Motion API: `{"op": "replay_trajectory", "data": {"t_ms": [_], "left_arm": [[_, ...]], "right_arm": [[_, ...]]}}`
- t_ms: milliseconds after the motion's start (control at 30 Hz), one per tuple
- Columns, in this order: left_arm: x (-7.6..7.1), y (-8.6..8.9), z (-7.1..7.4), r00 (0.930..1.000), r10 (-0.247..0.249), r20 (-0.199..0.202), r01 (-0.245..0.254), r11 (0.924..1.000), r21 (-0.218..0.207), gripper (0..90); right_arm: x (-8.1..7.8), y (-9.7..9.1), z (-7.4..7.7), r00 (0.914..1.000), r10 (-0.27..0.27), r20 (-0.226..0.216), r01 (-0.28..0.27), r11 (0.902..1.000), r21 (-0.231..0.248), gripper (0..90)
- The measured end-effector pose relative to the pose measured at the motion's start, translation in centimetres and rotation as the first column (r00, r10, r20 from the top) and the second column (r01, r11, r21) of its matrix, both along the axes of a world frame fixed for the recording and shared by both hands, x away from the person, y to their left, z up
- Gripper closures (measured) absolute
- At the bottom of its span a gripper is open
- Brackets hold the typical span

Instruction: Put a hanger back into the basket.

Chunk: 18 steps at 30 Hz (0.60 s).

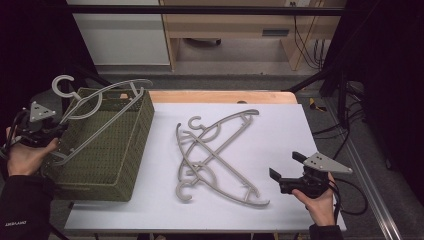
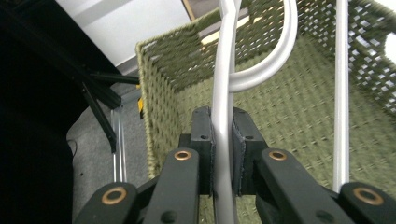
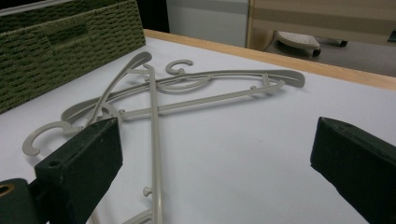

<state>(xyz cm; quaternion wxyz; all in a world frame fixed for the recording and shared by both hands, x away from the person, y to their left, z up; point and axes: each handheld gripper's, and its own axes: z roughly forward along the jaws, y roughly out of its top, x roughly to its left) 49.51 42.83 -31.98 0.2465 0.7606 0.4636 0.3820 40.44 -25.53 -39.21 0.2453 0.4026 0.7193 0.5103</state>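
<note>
My left gripper [image 1: 61,125] is shut on the arm of a grey plastic hanger [image 1: 102,107], which hangs tilted over the green woven basket [image 1: 134,150] at the table's left. In the left gripper view the pads [image 2: 203,135] pinch the hanger's arm [image 2: 223,70] above the basket's inside [image 2: 289,121]. Two more grey hangers lie crossed on the white table top: one [image 1: 227,122] farther back, one [image 1: 220,185] nearer. My right gripper [image 1: 286,165] stands open at the front right with nothing between its jaws. In the right gripper view it [image 3: 219,154] faces the crossed hangers [image 3: 210,81].
The basket's woven wall [image 3: 56,51] stands left of the hangers. A wooden strip [image 1: 225,96] runs along the table's far edge. Black frame posts and cables [image 1: 345,125] flank the right side. Bare white surface [image 1: 285,130] lies between the hangers and the right edge.
</note>
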Motion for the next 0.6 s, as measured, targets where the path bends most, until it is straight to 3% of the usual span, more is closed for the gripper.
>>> {"op": "replay_trajectory", "data": {"t_ms": [233, 367, 600], "left_arm": [[0.2, 1.0, -1.4, 0.9986, 0.031, -0.044, -0.029, 0.9991, 0.031, 81.4], [0.1, 1.3, -2.0, 0.9984, 0.038, -0.042, -0.038, 0.9992, 0.017, 81.4], [0.2, 1.7, -2.9, 0.9965, 0.052, -0.065, -0.050, 0.9981, 0.036, 81.4]], "right_arm": [[0.0, 0.0, 0.0, 1.0000, -0.001, 0.000, 0.001, 1.0000, -0.001, 2.6], [0.0, 0.0, 0.0, 1.0000, -0.001, -0.004, 0.001, 1.0000, 0.001, 2.6], [0.0, 0.1, -0.1, 1.0000, -0.001, -0.006, 0.001, 1.0000, -0.001, 2.6]]}}
